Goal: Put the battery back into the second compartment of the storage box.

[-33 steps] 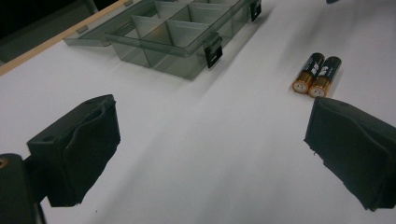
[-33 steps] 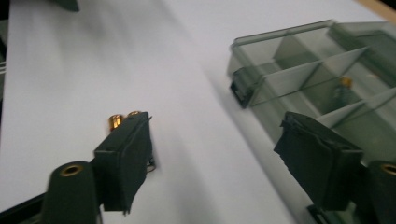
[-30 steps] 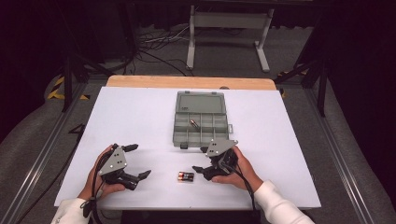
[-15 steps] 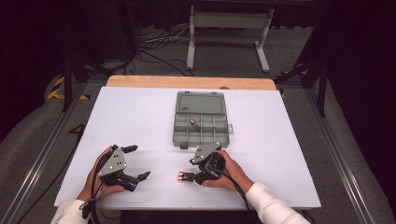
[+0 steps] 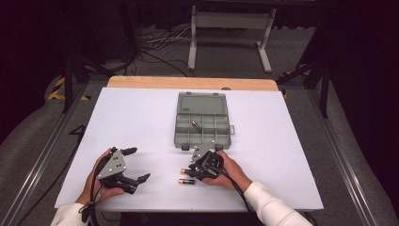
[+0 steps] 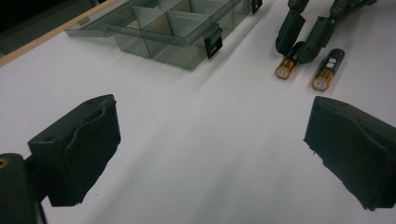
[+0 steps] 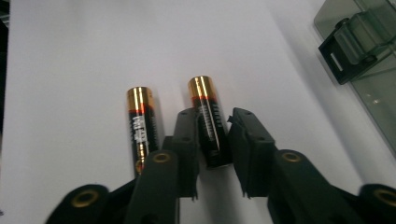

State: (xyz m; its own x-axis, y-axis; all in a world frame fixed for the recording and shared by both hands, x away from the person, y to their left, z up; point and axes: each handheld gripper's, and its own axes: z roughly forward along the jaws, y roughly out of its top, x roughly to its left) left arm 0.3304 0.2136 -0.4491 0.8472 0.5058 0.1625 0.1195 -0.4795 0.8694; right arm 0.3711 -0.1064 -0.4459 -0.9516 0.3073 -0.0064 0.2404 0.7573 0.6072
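The right gripper [image 7: 212,140] has just been closing its jaws, which now stand narrow around one battery [image 7: 210,121]. In the right gripper view the left pad appears to touch the battery's black body while a thin gap shows at the right pad, so a firm grip cannot be confirmed. That view also shows the battery's gold-and-orange end pointing away from the gripper, its long axis running along the jaws, with a second battery [image 7: 141,123] lying just beside it and nearly parallel. The high view shows both batteries on the white table [image 5: 141,122] just in front of the grey compartment box [image 5: 202,123], toward the person's side, their long axes running across the table. The left gripper [image 5: 133,165], resting well to the left of the box, has its jaws spread wide with nothing between them. The left gripper view shows the box's dark latch [image 6: 213,41].
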